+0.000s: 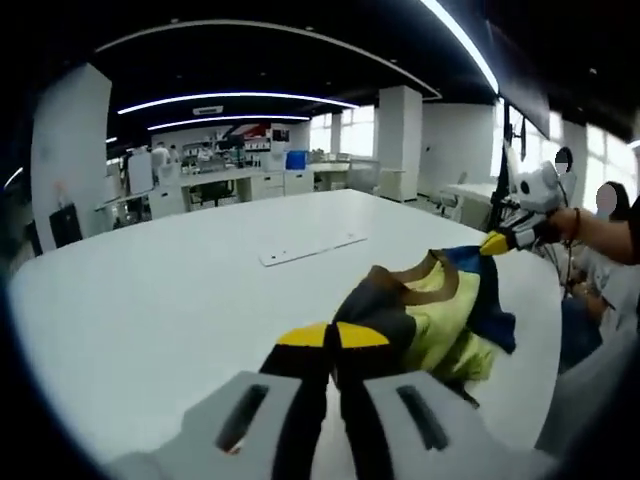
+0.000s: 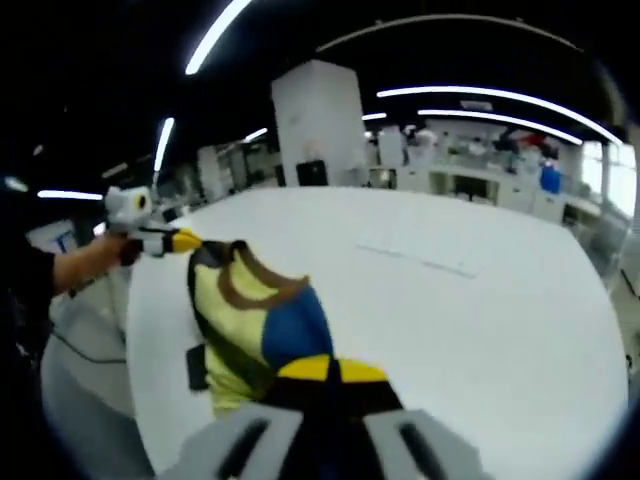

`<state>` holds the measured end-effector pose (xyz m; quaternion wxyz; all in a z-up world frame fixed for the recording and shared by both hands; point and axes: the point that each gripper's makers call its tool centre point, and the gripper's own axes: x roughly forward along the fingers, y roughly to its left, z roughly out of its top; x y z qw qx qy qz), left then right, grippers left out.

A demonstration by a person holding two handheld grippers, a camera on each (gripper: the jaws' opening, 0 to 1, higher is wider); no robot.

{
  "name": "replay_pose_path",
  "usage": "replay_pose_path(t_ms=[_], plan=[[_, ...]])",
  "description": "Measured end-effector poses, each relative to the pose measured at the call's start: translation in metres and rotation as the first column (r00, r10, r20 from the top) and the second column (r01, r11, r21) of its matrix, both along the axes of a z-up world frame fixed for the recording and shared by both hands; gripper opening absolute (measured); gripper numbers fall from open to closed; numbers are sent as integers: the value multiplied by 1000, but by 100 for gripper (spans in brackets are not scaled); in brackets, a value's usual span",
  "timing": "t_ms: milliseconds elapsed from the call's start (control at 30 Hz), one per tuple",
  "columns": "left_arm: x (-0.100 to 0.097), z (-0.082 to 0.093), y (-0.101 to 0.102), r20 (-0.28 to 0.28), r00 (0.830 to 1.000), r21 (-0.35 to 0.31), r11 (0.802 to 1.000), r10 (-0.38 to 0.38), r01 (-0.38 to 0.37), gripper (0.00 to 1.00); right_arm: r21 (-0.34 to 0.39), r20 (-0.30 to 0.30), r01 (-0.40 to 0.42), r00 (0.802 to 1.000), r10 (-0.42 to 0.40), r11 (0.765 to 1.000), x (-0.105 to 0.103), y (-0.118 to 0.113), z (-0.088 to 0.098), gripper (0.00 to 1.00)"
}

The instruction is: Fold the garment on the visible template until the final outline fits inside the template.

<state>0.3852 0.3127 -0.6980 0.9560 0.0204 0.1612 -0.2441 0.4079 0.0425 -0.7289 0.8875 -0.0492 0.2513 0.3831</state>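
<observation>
Jaws of the left gripper (image 1: 333,336) are closed on one end of the garment (image 1: 440,305), and the right gripper (image 2: 331,369) is clamped on the other end. Cloth is held stretched above the white table (image 1: 180,290), near its edge. A flat white template (image 1: 312,248) lies farther in, with bare tabletop around it. No writing is legible.

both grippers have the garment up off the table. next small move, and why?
Probably lower the garment flat onto the white table, near the pale flat outline. The left gripper and the right gripper are each shut on an edge, with the cloth hanging bunched between them above the table, so no fold can be squared yet.
</observation>
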Motion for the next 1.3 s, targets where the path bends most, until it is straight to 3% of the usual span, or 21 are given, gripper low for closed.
replay_pose_path(t_ms=[300,467,633,733,1100,1133,1167,1300], plan=[[34,19,-5,59,998,39,999,3,-6,0,-15,59,61,996,-60,998,34,-3,12,0],[55,31,-10,102,994,23,999,24,-27,0,-52,92,106,991,-101,993,51,-6,14,0],[78,32,-10,121,991,0,998,60,-60,0,-41,107,149,984,-144,988,69,-7,13,0],[94,25,-9,104,991,-37,996,83,-80,0,-46,111,172,980,-166,984,82,-9,9,0],[140,-6,-8,71,989,-26,992,129,-127,0,-58,106,242,966,-235,969,125,-12,-9,0],[143,-9,-7,69,989,-33,991,131,-129,0,-60,104,245,966,-238,968,129,-12,-11,0],[149,-13,-7,46,988,-84,986,148,-143,0,-61,103,252,964,-245,966,136,-11,-14,0],[158,-26,-6,41,986,-55,986,160,-158,0,-74,102,271,959,-263,960,150,-11,-22,0]])
